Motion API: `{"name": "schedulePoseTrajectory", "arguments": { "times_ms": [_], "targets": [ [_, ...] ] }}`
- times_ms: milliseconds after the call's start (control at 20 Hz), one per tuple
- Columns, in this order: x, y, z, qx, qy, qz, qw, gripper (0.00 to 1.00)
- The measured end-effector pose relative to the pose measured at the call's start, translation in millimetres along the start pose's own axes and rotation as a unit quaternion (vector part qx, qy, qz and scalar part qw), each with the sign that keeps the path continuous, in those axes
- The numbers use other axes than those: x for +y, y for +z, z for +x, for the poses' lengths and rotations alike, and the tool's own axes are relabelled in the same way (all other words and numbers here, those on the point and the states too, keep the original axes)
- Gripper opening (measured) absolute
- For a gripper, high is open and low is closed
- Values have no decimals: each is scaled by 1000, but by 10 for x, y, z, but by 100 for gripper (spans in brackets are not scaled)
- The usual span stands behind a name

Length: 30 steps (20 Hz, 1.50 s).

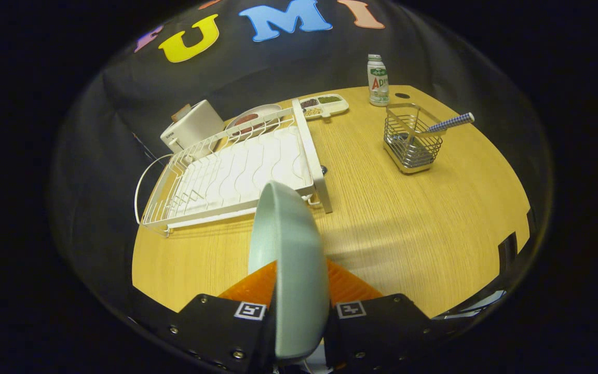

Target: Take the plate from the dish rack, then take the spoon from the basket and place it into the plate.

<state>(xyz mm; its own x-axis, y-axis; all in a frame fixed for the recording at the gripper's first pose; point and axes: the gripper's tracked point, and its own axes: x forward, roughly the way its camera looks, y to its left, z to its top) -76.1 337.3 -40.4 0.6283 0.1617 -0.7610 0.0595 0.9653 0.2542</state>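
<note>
A pale green plate (288, 249) stands on edge between my two fingers, and my gripper (299, 283) is shut on it, held above the wooden table (408, 234). Beyond the plate lies the white wire dish rack (231, 171), with no dishes in its slots. Further right, beyond the fingers, a metal wire basket (412, 140) stands upright. A spoon with a blue checked handle (449, 122) sticks out of the basket, leaning right.
A white box-shaped appliance (191, 126) stands behind the rack. Near it lie a round dish (254, 116) and a divided tray of grains (324, 105). A small white bottle (378, 80) stands at the table's far edge, behind the basket.
</note>
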Motion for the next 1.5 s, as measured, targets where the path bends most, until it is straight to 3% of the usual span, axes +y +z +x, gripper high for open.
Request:
{"name": "schedulePoseTrajectory", "arguments": {
  "times_ms": [200, 250, 650, 800, 1200, 1500],
  "targets": [
    [-73, -71, 67, 5, -12, 7, 1000, 45],
    [-72, -78, 79, 6, -11, 6, 1000, 51],
    [-132, -52, 75, -2, -30, -6, 1000, 60],
    [-210, -54, 53, -2, -45, -13, 999, 68],
    [-278, 147, -57, -38, -60, 3, 997, 69],
    [-591, 517, -355, -119, -118, 35, 985, 68]
  ]
}}
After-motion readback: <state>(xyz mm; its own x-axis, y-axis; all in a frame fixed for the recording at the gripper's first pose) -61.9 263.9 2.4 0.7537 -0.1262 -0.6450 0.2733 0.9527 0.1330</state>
